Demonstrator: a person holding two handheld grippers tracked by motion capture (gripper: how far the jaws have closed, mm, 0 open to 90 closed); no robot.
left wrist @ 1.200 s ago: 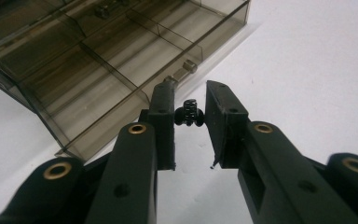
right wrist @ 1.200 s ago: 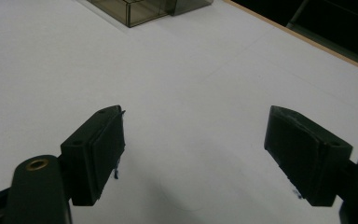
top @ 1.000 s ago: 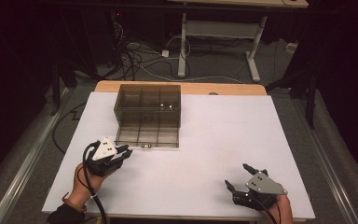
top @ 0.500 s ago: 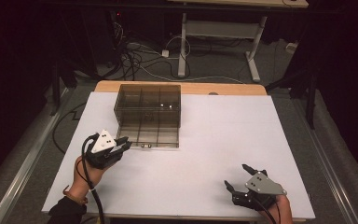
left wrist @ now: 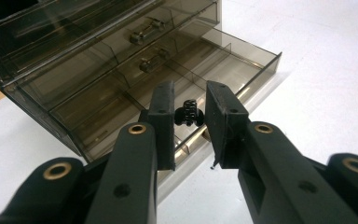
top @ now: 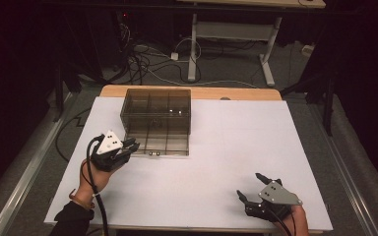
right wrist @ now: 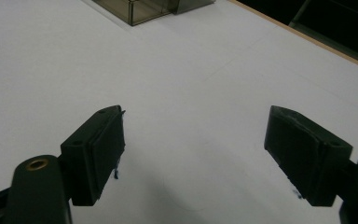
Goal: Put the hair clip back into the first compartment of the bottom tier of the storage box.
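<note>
A smoky see-through drawer cabinet [top: 155, 110] stands at the back left of the white table [top: 236, 142]. Its bottom drawer [top: 160, 146] is pulled out, and thin dividers split it [left wrist: 223, 60] into compartments. My left gripper [top: 132, 145] is at the drawer's front left corner. In the left gripper view its jaws [left wrist: 189, 93] are shut on a small black part [left wrist: 189, 113], held just above the open drawer. Small metal handles [left wrist: 147, 31] show on the upper drawers. My right gripper [top: 249, 185] rests near the table's front right edge, wide open [right wrist: 193, 116] with nothing between its fingers.
A wooden tabletop edge [top: 192, 92] runs behind the cabinet. Cables [top: 142, 59] and a white desk frame [top: 231, 34] are on the floor beyond. The cabinet's corner [right wrist: 140, 9] shows far ahead of the right gripper. Bare white surface lies between the two grippers.
My left gripper has moved away from the person toward the cabinet's open drawer, still holding the black part. The right gripper has stayed almost still.
</note>
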